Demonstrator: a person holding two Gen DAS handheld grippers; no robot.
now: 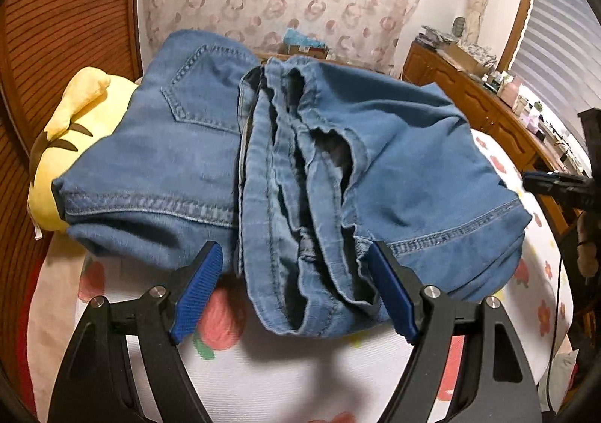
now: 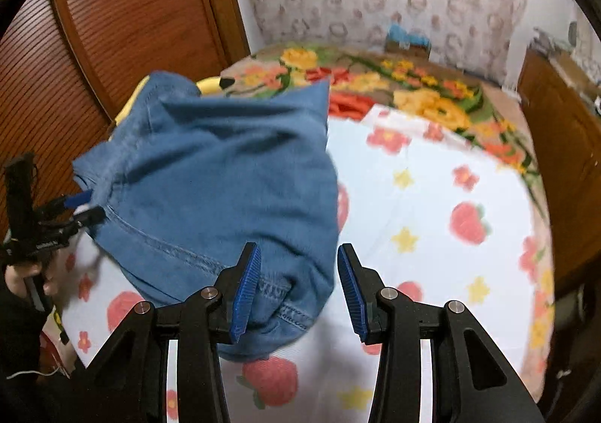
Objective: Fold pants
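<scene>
Jeans point(image 1: 180, 160) lying soft, heavy; take the hem. Left claw point(image 1: 296, 295) gaping wide, right claw point(image 2: 298, 291) standing half-open, both empty.

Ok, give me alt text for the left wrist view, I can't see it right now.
Folded blue jeans lie on a strawberry-print sheet, their bunched hems between the left gripper's open blue pads, which do not press them. A yellow plush toy sits under the jeans' far left corner; the right gripper pokes in at right.

A yellow plush toy point(image 1: 71, 130) is lying at the left edge of the strawberry-print sheet point(image 2: 432, 205); a flowered blanket point(image 2: 420, 92) is covering the bed's far edge.
</scene>
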